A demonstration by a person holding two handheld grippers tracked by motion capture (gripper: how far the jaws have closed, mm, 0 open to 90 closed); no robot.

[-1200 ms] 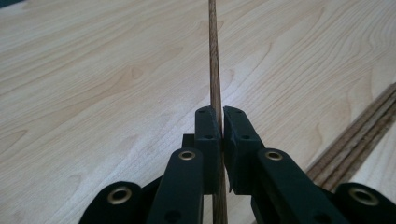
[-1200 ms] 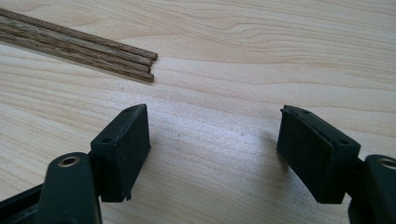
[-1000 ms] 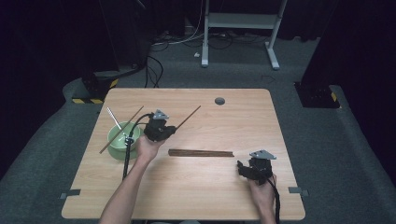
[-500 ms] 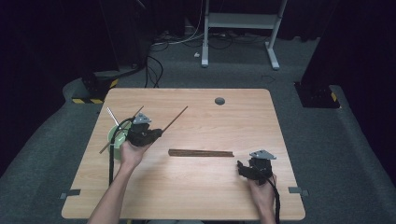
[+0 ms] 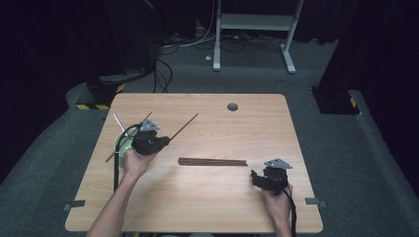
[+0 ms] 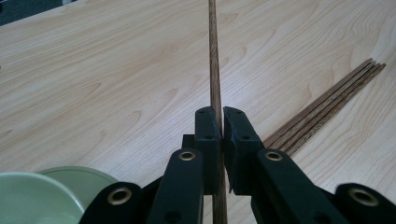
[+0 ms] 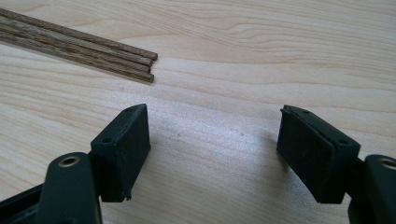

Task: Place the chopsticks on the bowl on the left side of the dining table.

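Around my work: a bare wooden surface and a dark room

My surface (image 5: 207, 197) is pale wood with rounded corners and a small round grommet hole (image 5: 232, 106) near its far edge. Beyond it I see grey carpet (image 5: 341, 148), a white frame on two legs (image 5: 254, 22), loose cables (image 5: 165, 66) trailing over the floor, and a yellow-and-black striped strip (image 5: 91, 106) off the far left corner.

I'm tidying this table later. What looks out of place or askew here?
Little stands out. The bundle of chopsticks lies neatly mid-table. One chopstick is clamped in the left gripper and sticks out at a slant beside the green bowl.
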